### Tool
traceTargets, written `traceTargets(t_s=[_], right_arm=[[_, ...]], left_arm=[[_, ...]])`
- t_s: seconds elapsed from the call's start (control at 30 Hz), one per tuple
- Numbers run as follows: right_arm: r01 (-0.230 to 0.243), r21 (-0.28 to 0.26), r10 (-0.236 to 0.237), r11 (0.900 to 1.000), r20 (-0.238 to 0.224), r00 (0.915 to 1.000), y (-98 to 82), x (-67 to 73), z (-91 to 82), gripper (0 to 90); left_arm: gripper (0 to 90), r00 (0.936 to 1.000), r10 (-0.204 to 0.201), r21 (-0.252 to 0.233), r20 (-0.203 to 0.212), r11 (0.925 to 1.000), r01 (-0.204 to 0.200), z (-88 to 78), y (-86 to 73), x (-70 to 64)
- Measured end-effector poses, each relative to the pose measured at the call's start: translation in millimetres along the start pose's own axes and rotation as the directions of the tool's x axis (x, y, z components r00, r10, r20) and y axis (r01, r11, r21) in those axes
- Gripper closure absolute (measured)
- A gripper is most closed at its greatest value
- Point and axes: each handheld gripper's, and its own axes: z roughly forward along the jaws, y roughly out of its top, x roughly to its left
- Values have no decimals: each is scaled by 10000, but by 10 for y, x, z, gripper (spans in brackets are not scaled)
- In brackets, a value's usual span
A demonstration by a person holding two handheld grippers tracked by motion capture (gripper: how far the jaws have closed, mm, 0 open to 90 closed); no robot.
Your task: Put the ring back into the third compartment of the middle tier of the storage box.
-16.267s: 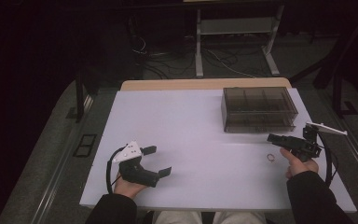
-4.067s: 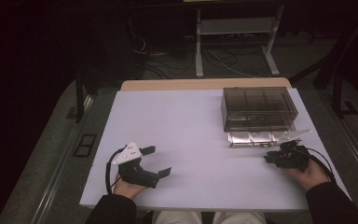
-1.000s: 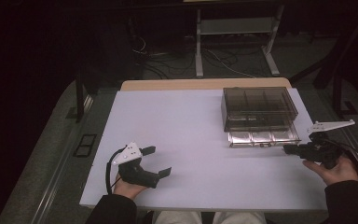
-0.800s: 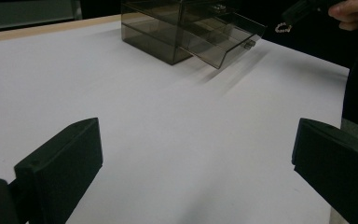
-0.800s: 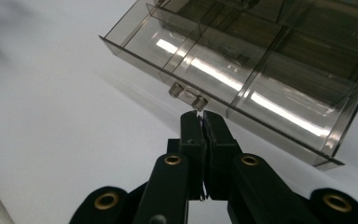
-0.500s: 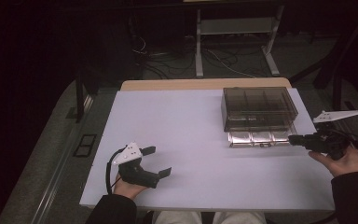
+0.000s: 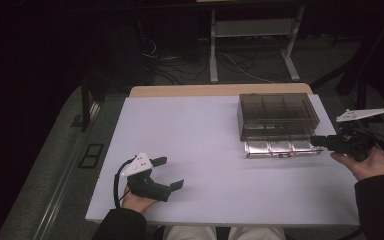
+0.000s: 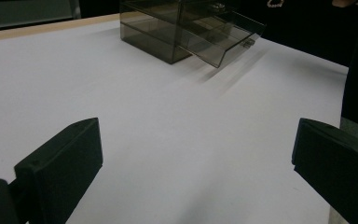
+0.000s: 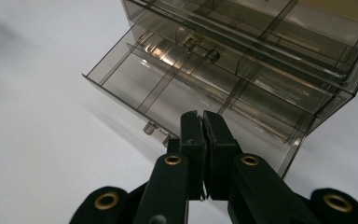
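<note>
Smoked-plastic drawer box [image 7: 278, 116] stands far right on the table [image 7: 200, 130], bottom drawer [image 7: 280, 148] out. Right gripper [image 7: 320, 141], pressed together, hovers palm-up at its corner, apparently empty. Left gripper [image 7: 168, 172] rests spread.

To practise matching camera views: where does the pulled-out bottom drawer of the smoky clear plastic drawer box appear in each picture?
High view: pulled-out bottom drawer, right of centre, in front of the box.
Left gripper view: top centre-right.
Right gripper view: upper middle, beyond the shut right tool.
Shared landmark: white tabletop.
</note>
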Motion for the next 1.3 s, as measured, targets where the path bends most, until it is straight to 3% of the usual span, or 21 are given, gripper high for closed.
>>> traceTargets(t_s=[1.0,1.3], right_arm=[[-590,-402,596,9974,124,9981,-2,-231,194,867],[-793,-303,800,9964,223,9965,-25,-304,282,866]], left_arm=[[9,10000,13,-24,-20,10000,-13,0,3,2],[9,10000,39,-17,-24,10000,-39,-2,3,4]])
